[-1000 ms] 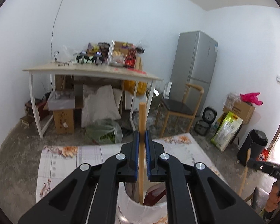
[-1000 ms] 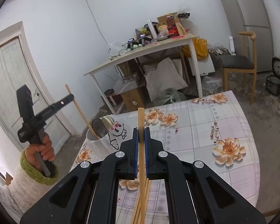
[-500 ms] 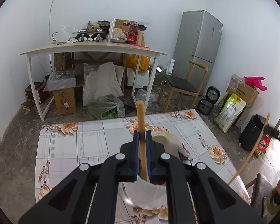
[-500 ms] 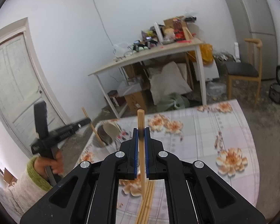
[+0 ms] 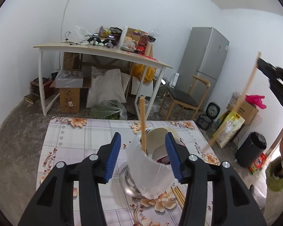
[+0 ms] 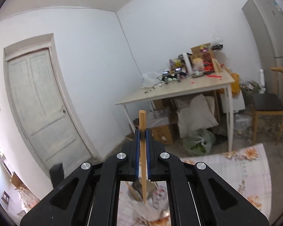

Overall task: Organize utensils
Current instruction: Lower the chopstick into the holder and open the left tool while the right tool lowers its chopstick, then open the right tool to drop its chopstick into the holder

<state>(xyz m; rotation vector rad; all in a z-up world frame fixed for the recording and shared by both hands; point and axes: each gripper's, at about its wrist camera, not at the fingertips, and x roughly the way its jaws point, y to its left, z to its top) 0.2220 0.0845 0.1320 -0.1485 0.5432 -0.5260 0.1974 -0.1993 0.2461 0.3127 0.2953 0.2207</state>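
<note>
Left gripper (image 5: 143, 157) fingers just opened; chopstick (image 5: 142, 124) stands in cup (image 5: 151, 171)

Your left claw (image 5: 143, 157) and right claw (image 6: 143, 155) are black with blue pads, and each chopstick (image 5: 142, 126) is pale natural wood. The bench (image 5: 75, 137) wears a white cloth with a grey check and orange-cream flowers. The utensil holder (image 5: 151, 171) is white outside with a red patch showing inside.

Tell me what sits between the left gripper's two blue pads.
In the left wrist view, the left gripper is open around the white holder with a chopstick in it.
</note>
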